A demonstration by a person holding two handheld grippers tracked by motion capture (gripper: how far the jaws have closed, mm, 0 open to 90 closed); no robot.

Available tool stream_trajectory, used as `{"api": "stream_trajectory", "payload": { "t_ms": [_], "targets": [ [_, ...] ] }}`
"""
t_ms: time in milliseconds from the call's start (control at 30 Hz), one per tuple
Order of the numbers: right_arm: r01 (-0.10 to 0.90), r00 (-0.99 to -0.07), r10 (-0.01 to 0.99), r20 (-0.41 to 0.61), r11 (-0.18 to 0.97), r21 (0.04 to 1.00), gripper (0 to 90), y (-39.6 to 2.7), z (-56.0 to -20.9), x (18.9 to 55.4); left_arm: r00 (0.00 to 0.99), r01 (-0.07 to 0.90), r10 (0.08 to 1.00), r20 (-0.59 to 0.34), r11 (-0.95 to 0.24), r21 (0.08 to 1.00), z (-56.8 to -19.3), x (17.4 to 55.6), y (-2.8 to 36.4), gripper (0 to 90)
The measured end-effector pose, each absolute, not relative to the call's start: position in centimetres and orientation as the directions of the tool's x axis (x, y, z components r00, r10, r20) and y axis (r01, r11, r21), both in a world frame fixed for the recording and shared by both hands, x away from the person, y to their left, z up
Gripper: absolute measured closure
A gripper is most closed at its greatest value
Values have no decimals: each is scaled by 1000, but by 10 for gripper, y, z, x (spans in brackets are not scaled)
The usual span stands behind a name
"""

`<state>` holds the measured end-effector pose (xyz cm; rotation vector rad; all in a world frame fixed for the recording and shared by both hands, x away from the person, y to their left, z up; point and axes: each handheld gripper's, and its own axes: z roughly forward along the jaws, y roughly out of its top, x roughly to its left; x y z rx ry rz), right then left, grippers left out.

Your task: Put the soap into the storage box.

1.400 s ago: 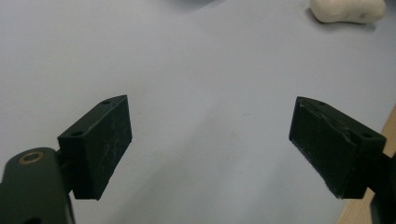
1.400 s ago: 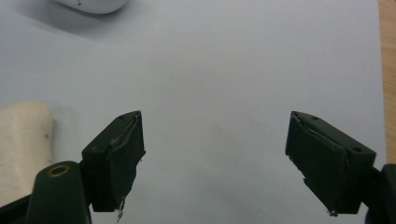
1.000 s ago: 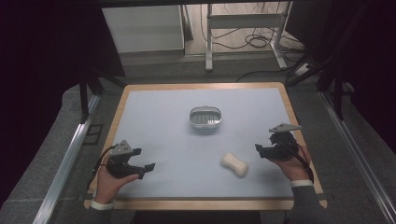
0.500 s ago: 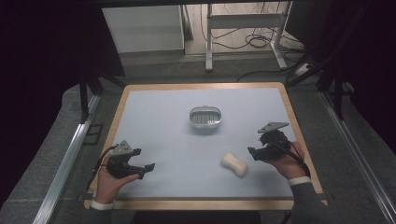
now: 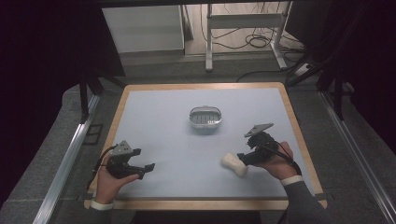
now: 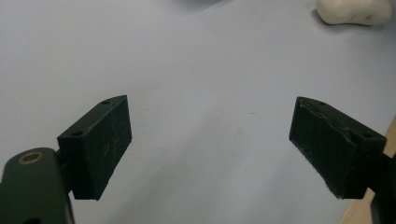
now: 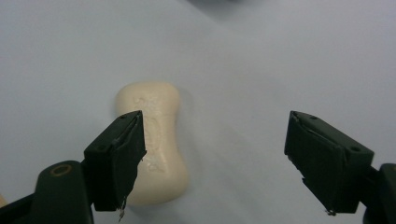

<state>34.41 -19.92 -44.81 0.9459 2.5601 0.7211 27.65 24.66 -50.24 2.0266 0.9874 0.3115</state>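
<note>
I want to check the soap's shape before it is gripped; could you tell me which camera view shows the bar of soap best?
The right gripper view: the soap lies close and nearly whole. The high view shows it small; the left gripper view catches it at the top edge.

My matt black plastic pads [image 7: 116, 158] look scuffed; the cream soap [image 7: 156, 140] is smooth, waxy; the dish [image 5: 205, 117] shiny metal.

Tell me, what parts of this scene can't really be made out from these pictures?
- Soap bar: in the right gripper view, one black jaw covers its near left side.
- Soap bar in the left gripper view: top edge cuts it off.
- Metal dish: too small in the high view to tell what is inside.
- Room beyond the table: dark.
</note>
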Motion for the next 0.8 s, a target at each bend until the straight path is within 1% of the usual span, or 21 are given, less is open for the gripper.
{"api": "stream_trajectory", "payload": {
  "t_ms": [267, 533, 800],
  "targets": [
    [510, -769, 632, -101, 700, 499, 203, -183, -457, 343, 658, 532, 741, -133, -334, 778, -502, 276, 247, 136],
    [508, -780, 618, -95, 715, 480, 206, -174, -464, 342, 656, 533, 743, -130, -335, 777, -502, 276, 248, 136],
    [527, -787, 612, -80, 734, 428, 223, -166, -474, 343, 656, 534, 743, -132, -334, 777, -502, 276, 248, 135]
  ]
}}
